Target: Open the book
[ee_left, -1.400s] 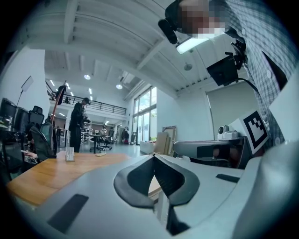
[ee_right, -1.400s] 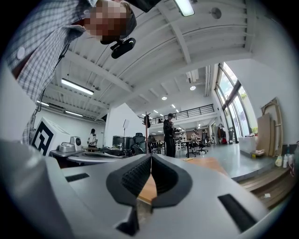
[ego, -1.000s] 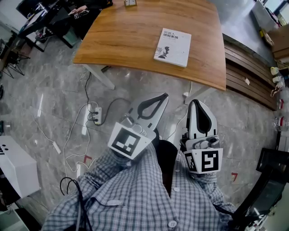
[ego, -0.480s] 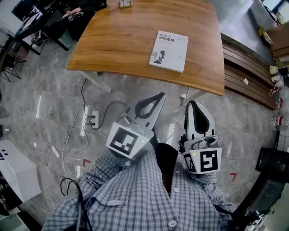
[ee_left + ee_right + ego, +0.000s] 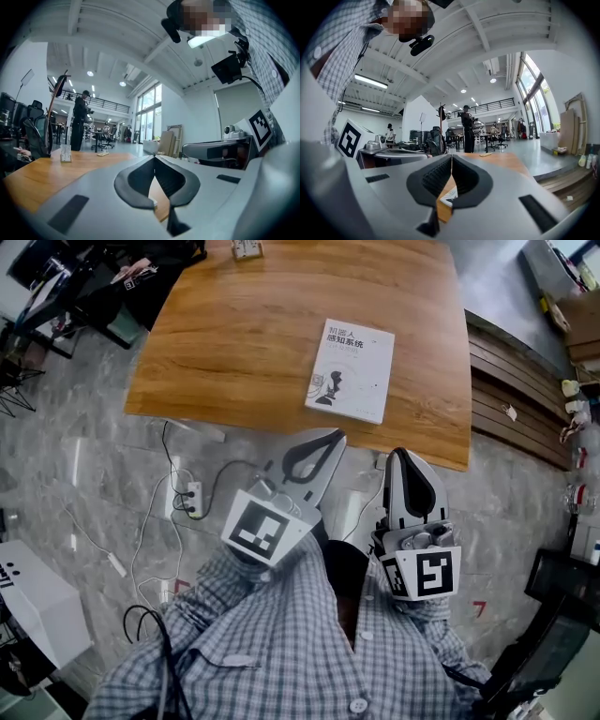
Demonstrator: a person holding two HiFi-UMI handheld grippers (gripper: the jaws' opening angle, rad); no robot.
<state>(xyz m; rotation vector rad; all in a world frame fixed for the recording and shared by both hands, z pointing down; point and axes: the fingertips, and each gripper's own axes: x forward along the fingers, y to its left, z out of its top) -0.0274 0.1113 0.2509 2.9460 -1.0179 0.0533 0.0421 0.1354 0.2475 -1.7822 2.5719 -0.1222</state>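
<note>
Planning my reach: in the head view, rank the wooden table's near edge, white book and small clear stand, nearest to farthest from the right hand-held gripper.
1. Brown wooden table's near edge, just ahead of the shut right hand-held gripper.
2. White rectangular paperback book, mid-table, slightly left.
3. Small clear stand, far edge, further left.

Bright, even daylight all round, pouring through the tall glass windows (image 5: 149, 110), with long white ceiling strip lamps (image 5: 370, 81) glowing overhead. Both gripper views bend hard into black corners; pale glare streaks the glossy grey marble floor (image 5: 80, 460).
</note>
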